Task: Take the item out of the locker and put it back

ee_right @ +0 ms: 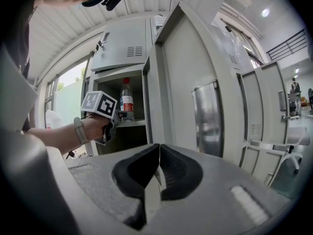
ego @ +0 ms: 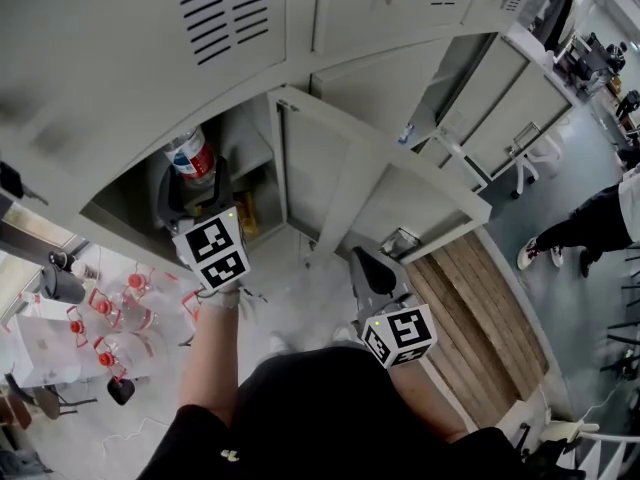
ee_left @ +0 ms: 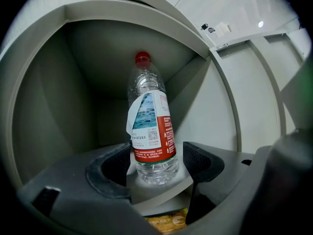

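So, left gripper (ee_left: 155, 165) fingers (ee_left: 201, 159): released, spread wide, one on each side of the bottle base, small gaps showing.
Bottle (ee_left: 149, 126): upright on shelf (ee_left: 161, 192) inside locker (ee_left: 83, 92), between left fingers, red cap (ee_left: 142, 58).
Label (ee_left: 152, 131): white and red, sea picture, QR code, print too small to read.
Right gripper (ee_right: 157, 168) fingers: clenched on nothing, outside locker, near open door (ee_right: 190, 72).

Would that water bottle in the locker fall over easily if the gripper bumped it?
Probably yes: the bottle is tall and narrow, standing upright on a small base. Its clear, thin-looking plastic would likely dent when squeezed. The label seems to peel at one edge, so a grip there might slide.
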Motion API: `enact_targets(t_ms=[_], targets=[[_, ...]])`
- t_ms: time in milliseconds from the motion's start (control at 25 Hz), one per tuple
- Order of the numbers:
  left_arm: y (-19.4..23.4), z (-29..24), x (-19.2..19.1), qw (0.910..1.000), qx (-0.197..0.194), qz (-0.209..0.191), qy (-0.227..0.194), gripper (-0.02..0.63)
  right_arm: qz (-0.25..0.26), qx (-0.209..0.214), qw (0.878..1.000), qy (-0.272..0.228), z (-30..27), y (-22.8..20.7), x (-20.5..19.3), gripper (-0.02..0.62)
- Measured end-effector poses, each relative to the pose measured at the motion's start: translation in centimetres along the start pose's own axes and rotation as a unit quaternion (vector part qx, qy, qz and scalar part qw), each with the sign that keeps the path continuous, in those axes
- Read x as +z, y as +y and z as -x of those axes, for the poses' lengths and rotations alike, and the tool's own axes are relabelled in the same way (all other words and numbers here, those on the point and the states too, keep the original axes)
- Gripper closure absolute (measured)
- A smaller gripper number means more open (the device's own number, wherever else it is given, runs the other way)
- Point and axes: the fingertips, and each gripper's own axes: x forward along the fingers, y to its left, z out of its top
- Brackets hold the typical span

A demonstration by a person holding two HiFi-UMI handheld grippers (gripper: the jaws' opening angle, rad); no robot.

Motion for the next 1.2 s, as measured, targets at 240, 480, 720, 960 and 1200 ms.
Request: enact_targets(t_ms=[240,480,720,960,1200], targets=[[0.1,-0.3,-0.3,0.9997,0.007,-0.005,0.024,0.304,-0.003,0.002,1.000,0.001,0.2,-0.1,-0.1,0.595],[0.4,-0.2,-0.3,0.9997,0.014,-0.003,0.021,0.328,-0.007,0.001,1.000,0.000,0.6,-0.4,-0.2,0.595],[0.4,0.1,-0.4,0.9997,-0.005,0.009,0.022,0.331,-0.009,0.005,1.000,0.000,0.9,-0.3,-0.3,0.595],[0.2,1.2,-0.4,0.9995,-0.013,0.019,0.023,0.331,-0.009,0.013,1.000,-0.001,1.2,0.0,-0.3,0.595],[0.2,2.3,-0.3,0.9997,-0.010,0.016,0.015,0.330,-0.010,0.018,1.000,-0.002,1.4,0.3,-0.4,0.595]])
